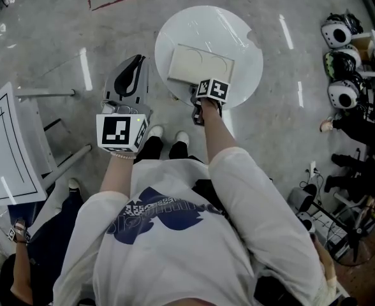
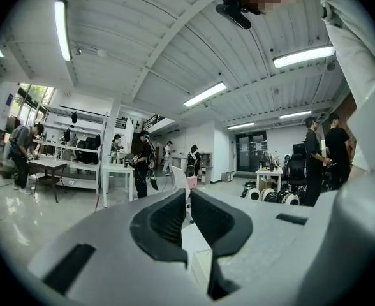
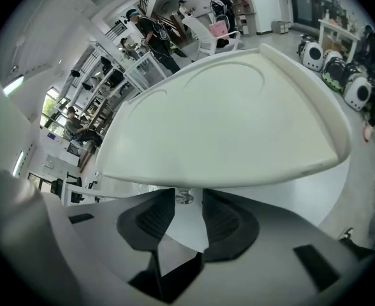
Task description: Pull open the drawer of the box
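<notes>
A cream box (image 1: 200,65) lies on the round white table (image 1: 238,30). My right gripper (image 1: 197,93) sits at the box's near side. In the right gripper view the box (image 3: 226,126) fills the top, and a small clear knob (image 3: 184,197) hangs under its front edge. That knob is between the jaws of my right gripper (image 3: 187,199), which stand open: the left pad is beside it and a gap shows on the right. My left gripper (image 1: 135,62) is held off the table to the left, aimed across the room (image 2: 187,193), jaws nearly together and holding nothing.
Several white helmets (image 1: 340,62) lie on the floor at the right, with cables and stands below them. A white framed board (image 1: 9,145) and metal legs stand at the left. My feet (image 1: 168,136) are just short of the table. Several people stand far off.
</notes>
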`<state>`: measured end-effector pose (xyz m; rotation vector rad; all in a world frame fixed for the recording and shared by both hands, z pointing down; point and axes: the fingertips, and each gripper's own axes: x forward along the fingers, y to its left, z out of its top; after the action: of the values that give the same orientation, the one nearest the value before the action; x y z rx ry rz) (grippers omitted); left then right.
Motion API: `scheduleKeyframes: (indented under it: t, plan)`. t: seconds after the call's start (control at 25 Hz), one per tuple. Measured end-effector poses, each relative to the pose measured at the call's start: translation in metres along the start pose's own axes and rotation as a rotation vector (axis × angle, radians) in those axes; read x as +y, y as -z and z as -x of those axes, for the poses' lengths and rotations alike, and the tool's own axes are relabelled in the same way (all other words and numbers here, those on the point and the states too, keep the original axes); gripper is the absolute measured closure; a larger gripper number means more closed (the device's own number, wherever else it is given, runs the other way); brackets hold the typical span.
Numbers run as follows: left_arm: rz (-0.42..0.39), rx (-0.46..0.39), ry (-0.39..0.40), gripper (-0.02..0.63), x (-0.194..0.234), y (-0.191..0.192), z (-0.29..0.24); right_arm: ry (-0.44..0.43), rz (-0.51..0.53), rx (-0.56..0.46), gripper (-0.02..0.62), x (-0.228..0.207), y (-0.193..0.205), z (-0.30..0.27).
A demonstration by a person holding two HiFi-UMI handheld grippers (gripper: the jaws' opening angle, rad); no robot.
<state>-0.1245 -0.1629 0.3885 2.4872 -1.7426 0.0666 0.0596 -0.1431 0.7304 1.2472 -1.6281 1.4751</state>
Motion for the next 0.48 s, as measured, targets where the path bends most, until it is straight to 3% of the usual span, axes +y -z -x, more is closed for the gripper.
scheduleKeyframes:
  t: [0.48]
  plan:
    - [0.004, 0.005, -0.016, 0.597, 0.0081, 0.0033, -0.0034, -0.014, -0.014, 0.022, 0.523, 0.0019, -0.0004, -0.0051]
